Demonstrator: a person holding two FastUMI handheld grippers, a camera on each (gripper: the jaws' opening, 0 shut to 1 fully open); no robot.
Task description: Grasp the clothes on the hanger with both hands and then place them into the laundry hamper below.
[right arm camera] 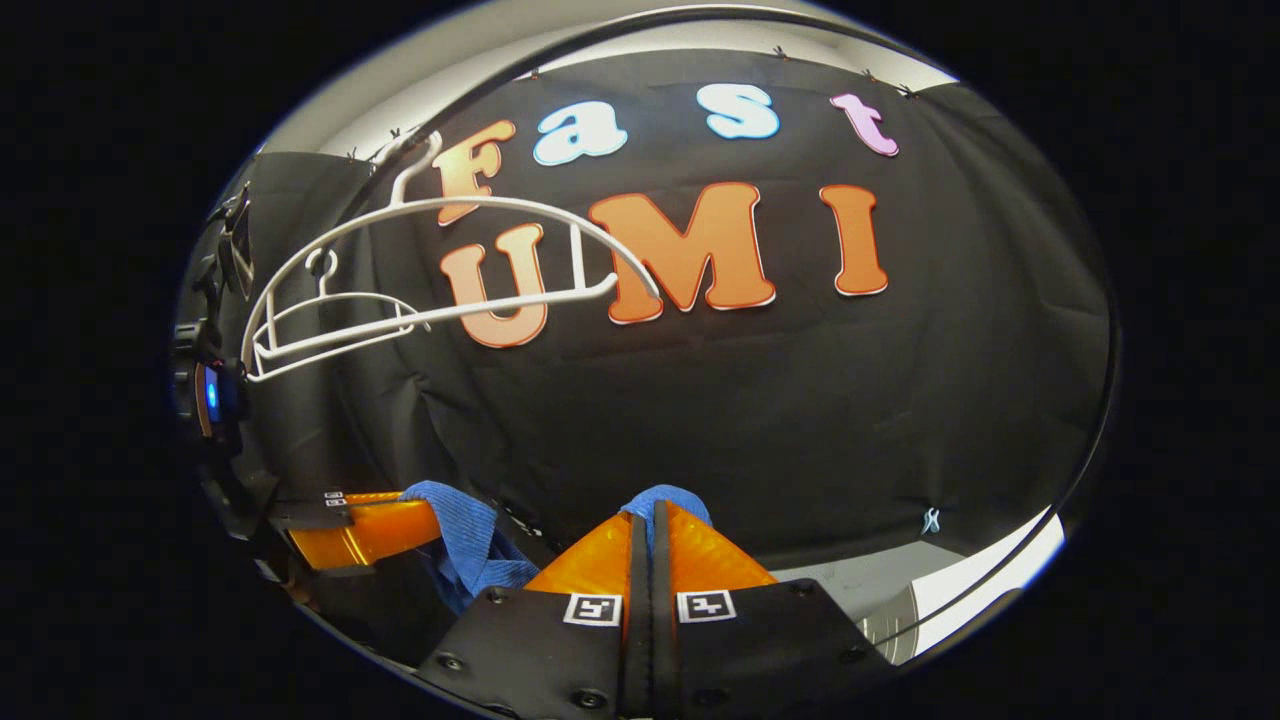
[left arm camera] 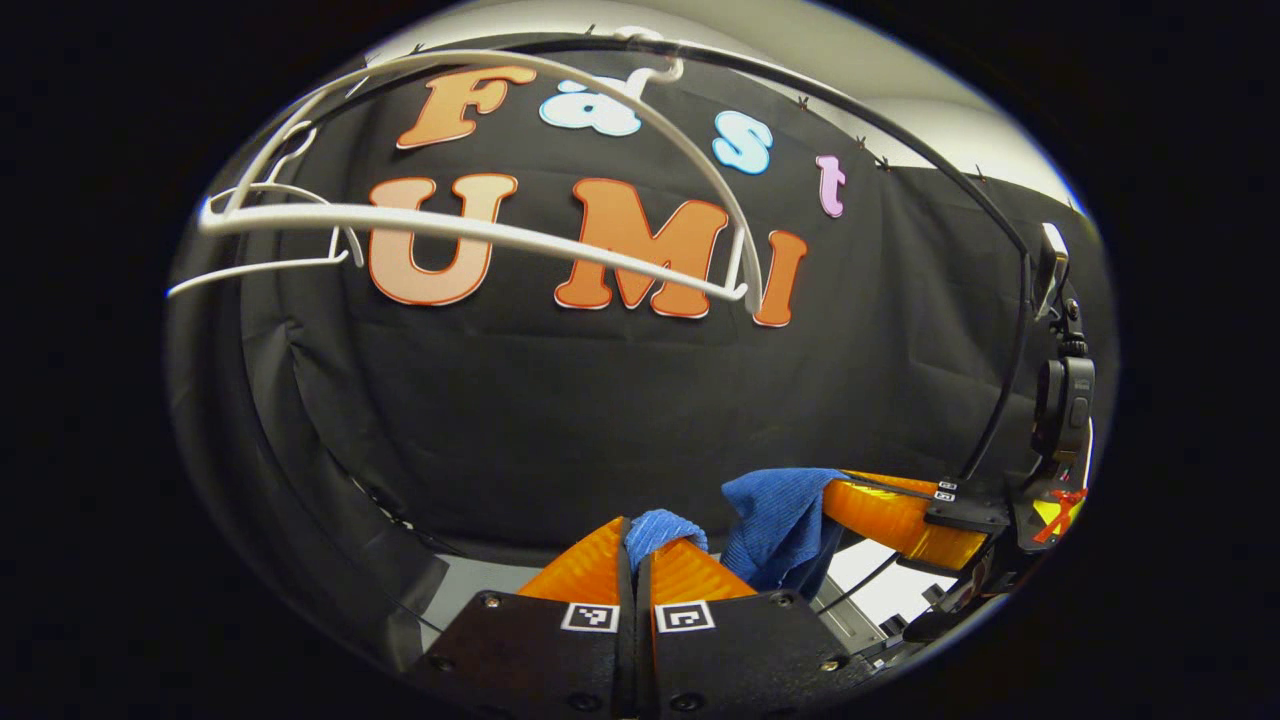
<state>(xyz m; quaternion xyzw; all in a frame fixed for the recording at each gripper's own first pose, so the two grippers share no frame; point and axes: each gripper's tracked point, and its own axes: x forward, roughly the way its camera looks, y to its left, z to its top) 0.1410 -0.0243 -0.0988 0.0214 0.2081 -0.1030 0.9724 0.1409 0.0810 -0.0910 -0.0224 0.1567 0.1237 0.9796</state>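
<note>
Both grippers are clenched on the blue cloth (left arm camera: 775, 525): the left gripper (left arm camera: 637, 560) pinches a fold at its fingertips, and the right gripper (right arm camera: 652, 535) does the same in its own view. The cloth hangs between them, well below the white hanger (left arm camera: 470, 230), which is bare on its rail (left arm camera: 880, 120). Its long axis runs from one gripper to the other, with neither hand nearer. The hamper probably lies beneath, past the lower edge. Under the cloth a pale floor (right arm camera: 880, 590) meets the black wall (left arm camera: 560, 400); the drop calls for lowering both together.
</note>
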